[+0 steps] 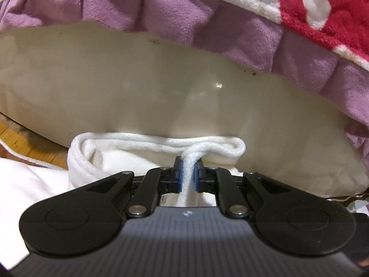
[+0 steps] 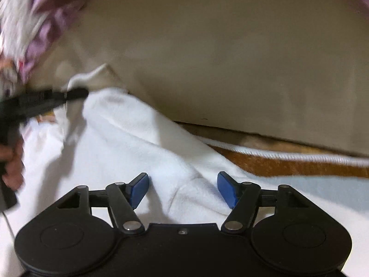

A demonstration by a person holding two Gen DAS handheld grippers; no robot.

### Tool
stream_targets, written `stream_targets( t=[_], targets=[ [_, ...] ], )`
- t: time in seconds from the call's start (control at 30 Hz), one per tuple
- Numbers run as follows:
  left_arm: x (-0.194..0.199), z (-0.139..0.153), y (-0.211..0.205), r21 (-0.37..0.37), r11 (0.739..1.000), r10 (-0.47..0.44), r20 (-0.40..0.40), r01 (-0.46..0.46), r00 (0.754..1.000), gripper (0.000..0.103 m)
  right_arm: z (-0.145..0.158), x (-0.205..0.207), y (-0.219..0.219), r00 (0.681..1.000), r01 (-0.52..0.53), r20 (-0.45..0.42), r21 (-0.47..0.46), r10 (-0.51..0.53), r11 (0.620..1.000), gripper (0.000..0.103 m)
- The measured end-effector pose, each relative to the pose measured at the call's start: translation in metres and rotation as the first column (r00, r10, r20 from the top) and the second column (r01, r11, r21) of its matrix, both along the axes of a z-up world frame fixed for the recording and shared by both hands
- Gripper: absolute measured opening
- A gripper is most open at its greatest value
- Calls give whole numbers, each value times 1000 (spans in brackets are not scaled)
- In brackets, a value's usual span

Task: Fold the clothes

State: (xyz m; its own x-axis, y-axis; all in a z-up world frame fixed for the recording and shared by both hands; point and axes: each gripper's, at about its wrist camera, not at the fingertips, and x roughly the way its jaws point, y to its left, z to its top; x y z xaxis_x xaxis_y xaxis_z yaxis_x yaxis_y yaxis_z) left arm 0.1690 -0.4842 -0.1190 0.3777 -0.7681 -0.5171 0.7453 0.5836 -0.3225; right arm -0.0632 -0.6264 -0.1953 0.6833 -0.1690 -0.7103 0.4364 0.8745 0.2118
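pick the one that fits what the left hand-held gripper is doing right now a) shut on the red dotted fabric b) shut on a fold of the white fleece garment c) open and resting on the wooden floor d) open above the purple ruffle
b: in the left wrist view the left hand-held gripper has its blue pads pinched together on a ridge of the white fleece garment.

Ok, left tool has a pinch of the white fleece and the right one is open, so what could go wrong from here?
1. The left tool pinches only a narrow ridge of the white fleece garment; a hard pull could slip it free.
2. The right tool hangs open above the fleece, gripping nothing, so a one-sided lift may bunch the cloth rather than fold it.
3. The purple ruffled blanket hangs just ahead; the lifted fleece might snag or drag against it.
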Motion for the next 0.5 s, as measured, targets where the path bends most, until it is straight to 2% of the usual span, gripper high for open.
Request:
stream_targets(
  t=[0.03,0.1,0.13,0.17,0.23,0.27,0.3,0.43,0.5],
  targets=[
    [0,0,1,-8,1000,3,-6,-3,1000,9,4,1,4,1000,-4,-3,-51,4,999,10],
    [1,-5,0,-3,1000,26,-31,-26,999,10,13,2,10,1000,-3,-10,-143,2,990,9],
    [2,-8,-2,10,999,39,-48,-39,998,17,16,1,7,1000,10,-12,-141,-12,990,9],
    [4,-14,-7,46,998,54,-72,-51,996,38,19,0,4,1000,25,-13,-129,-27,991,9],
    [7,-25,-15,133,989,76,-64,-67,995,59,13,2,-1,998,37,-52,-127,-44,991,9],
    [8,-29,-17,166,984,70,-43,-62,997,59,3,7,-2,995,29,-95,-138,-42,990,9],
    [8,-31,-18,188,981,60,-27,-54,998,59,-4,7,-3,995,33,-91,-139,-46,990,9],
    [9,-6,15,126,992,38,-54,-31,998,60,6,7,-6,994,25,-103,-153,-41,988,12],
    [5,13,41,106,994,19,-16,-17,1000,65,3,1,-8,993,36,-105,-131,-50,991,12]
  ],
)
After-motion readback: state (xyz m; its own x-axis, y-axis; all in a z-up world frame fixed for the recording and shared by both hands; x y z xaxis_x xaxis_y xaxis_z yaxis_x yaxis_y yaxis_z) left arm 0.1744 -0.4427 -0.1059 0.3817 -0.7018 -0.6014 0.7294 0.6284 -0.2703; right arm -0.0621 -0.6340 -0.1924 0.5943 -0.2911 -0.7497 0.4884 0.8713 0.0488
